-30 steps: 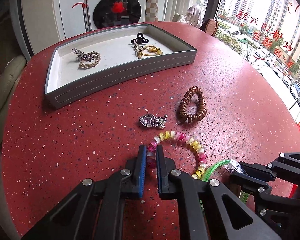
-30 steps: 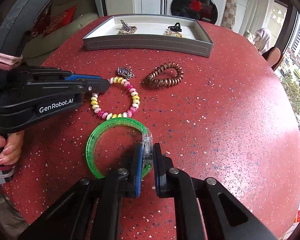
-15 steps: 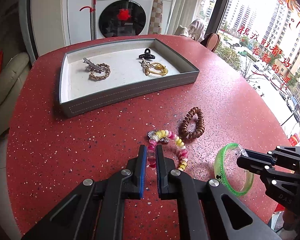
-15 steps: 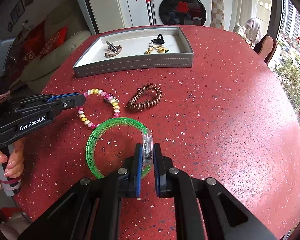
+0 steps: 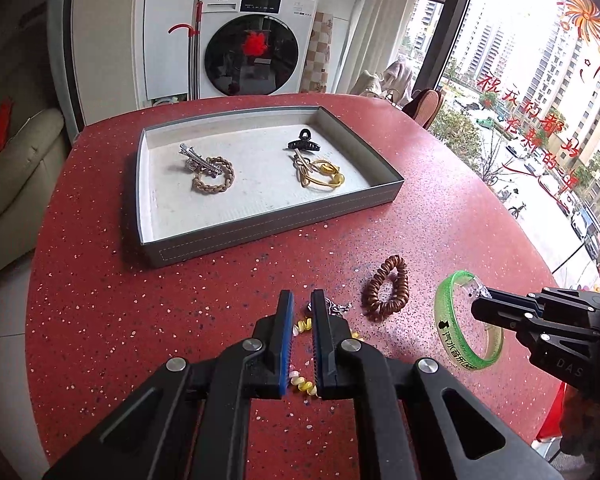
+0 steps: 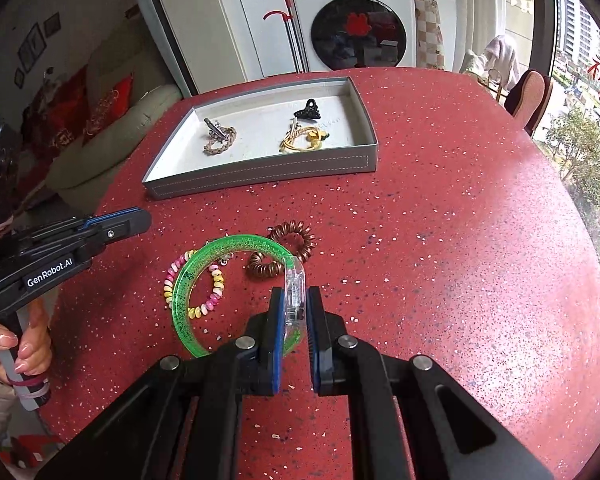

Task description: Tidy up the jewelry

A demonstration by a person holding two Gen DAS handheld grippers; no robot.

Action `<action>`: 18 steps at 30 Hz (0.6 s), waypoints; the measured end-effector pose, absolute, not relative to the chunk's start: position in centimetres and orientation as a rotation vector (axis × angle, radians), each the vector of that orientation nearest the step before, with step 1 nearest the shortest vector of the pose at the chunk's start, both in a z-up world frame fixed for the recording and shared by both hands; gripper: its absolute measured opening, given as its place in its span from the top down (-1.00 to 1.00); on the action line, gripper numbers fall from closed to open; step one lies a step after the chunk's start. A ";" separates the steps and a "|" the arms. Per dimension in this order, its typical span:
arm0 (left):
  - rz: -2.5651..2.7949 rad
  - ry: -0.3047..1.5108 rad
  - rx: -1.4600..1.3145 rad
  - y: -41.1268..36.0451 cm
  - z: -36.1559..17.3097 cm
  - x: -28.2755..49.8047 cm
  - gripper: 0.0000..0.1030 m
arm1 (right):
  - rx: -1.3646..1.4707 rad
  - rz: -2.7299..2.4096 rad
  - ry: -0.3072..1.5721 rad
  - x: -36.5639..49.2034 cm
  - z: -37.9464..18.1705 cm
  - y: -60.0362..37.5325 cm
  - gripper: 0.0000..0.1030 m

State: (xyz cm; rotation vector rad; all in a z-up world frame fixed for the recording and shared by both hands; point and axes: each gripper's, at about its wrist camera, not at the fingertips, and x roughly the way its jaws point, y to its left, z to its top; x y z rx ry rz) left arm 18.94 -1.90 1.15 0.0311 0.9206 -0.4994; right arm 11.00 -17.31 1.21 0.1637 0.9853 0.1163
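My right gripper is shut on the clear clasp of a green bangle and holds it above the red table; it also shows in the left wrist view. My left gripper is shut on a beaded bracelet of pink and yellow beads, which hangs below its fingers. A brown spiral hair tie and a small silver charm lie on the table. The grey tray stands farther back.
The tray holds a braided tan bracelet, a silver clip, a black claw clip and gold jewellery. The round table edge curves on the right. A washing machine and a sofa stand beyond.
Both grippers have risen and pulled back from the table. The beaded bracelet and the green bangle have lifted off the surface with them.
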 end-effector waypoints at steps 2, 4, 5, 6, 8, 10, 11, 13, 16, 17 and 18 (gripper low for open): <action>-0.479 0.933 0.050 -2.1 0.6 18.9 0.47 | 0.170 0.122 0.991 11.0 0.9 -17.4 0.78; -0.449 0.946 0.068 -2.3 0.0 18.9 0.47 | 0.176 0.124 0.999 10.9 0.5 -17.5 0.78; -0.431 0.949 0.074 -2.3 -0.3 18.8 0.47 | 0.181 0.125 1.001 10.8 0.4 -17.5 0.78; -0.419 0.958 0.076 -2.3 -0.7 18.8 0.46 | 0.184 0.125 1.003 10.6 0.3 -17.6 0.78; -0.402 0.977 0.069 -2.3 -1.3 18.9 0.46 | 0.190 0.125 1.003 10.4 0.2 -17.8 0.78; -0.392 0.981 0.065 -2.3 -1.7 19.1 0.45 | 0.195 0.122 1.004 10.2 0.1 -18.1 0.78; -0.383 0.982 0.068 -2.3 -1.8 19.1 0.06 | 0.197 0.120 1.004 10.1 0.0 -18.2 0.78; -0.349 0.975 0.063 -2.0 -1.9 19.1 -1.00 | 0.203 0.115 1.002 9.9 0.1 -18.6 0.78; -0.350 0.950 0.082 -2.1 -1.7 18.8 -1.00 | 0.214 0.109 0.995 9.7 0.1 -19.0 0.78; -0.348 0.948 0.096 -2.2 -1.9 18.9 -1.00 | 0.216 0.109 0.994 9.6 0.1 -19.0 0.78; -0.340 0.949 0.116 -2.4 -2.1 18.9 -1.00 | 0.218 0.108 0.993 9.6 0.1 -19.0 0.78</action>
